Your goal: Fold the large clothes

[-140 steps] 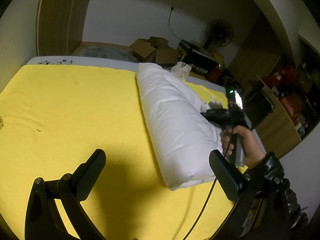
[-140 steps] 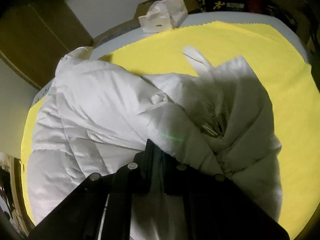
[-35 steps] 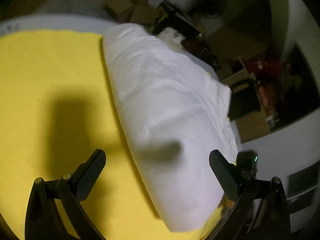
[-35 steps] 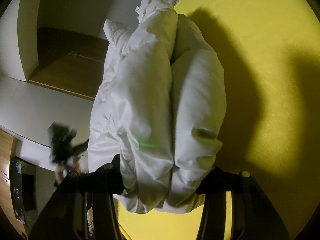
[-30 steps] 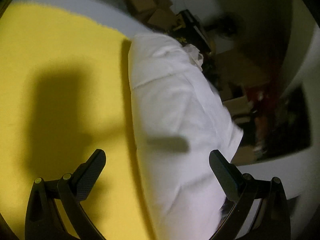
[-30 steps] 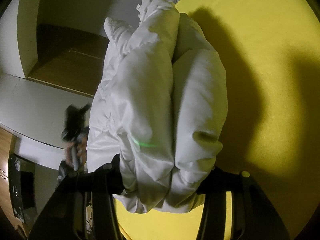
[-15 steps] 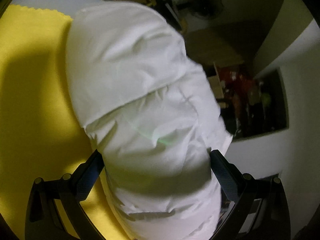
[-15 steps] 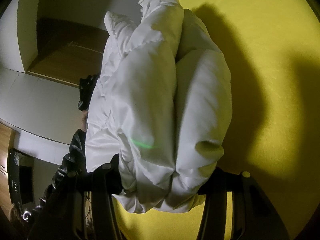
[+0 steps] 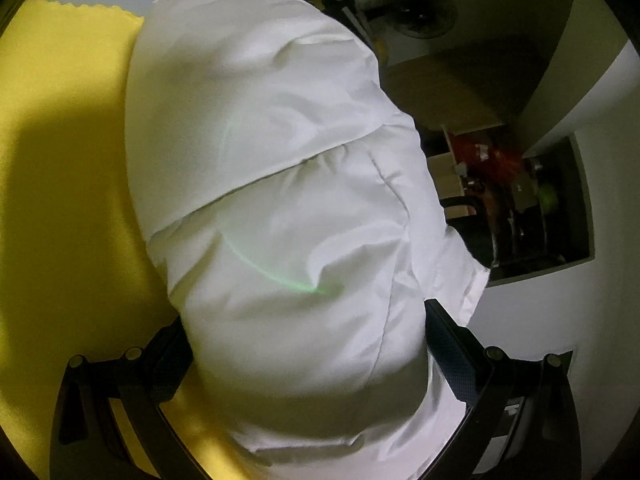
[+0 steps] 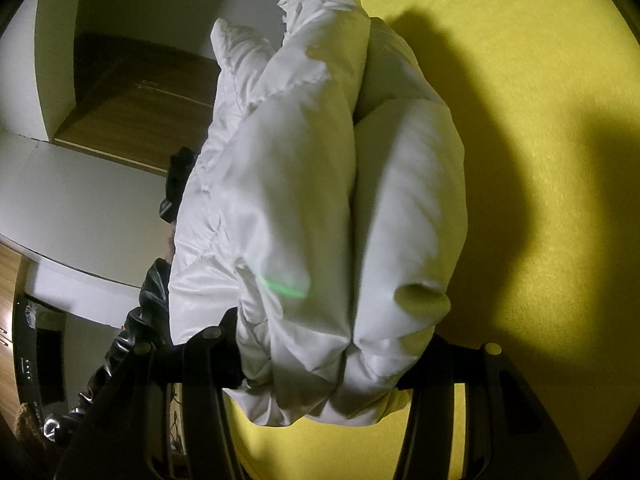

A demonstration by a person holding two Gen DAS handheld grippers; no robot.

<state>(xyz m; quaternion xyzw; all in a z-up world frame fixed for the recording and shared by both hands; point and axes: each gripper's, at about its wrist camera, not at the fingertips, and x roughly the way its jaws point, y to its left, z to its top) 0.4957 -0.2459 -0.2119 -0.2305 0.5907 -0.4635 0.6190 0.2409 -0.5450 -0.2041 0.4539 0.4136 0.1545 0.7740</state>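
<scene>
A white puffy jacket (image 9: 280,184), rolled into a thick bundle, lies on a yellow cloth (image 9: 60,160). My left gripper (image 9: 308,340) stands wide open with the near end of the bundle filling the gap between its fingers. In the right wrist view the jacket (image 10: 304,184) shows as two padded layers side by side. My right gripper (image 10: 324,352) is shut on that end, its fingers (image 10: 224,344) pressing in from both sides. The left hand's black gripper (image 10: 178,184) and a shiny black sleeve (image 10: 148,300) show at the bundle's left side.
The yellow cloth (image 10: 540,160) covers the bed to the right of the jacket. Beyond the bed are a fan (image 9: 416,12), shelves with red items (image 9: 492,156) and a wooden wardrobe (image 10: 132,92).
My left gripper has come in over the jacket's end, so the bundle now sits between its fingers. The right gripper has kept its hold and its place.
</scene>
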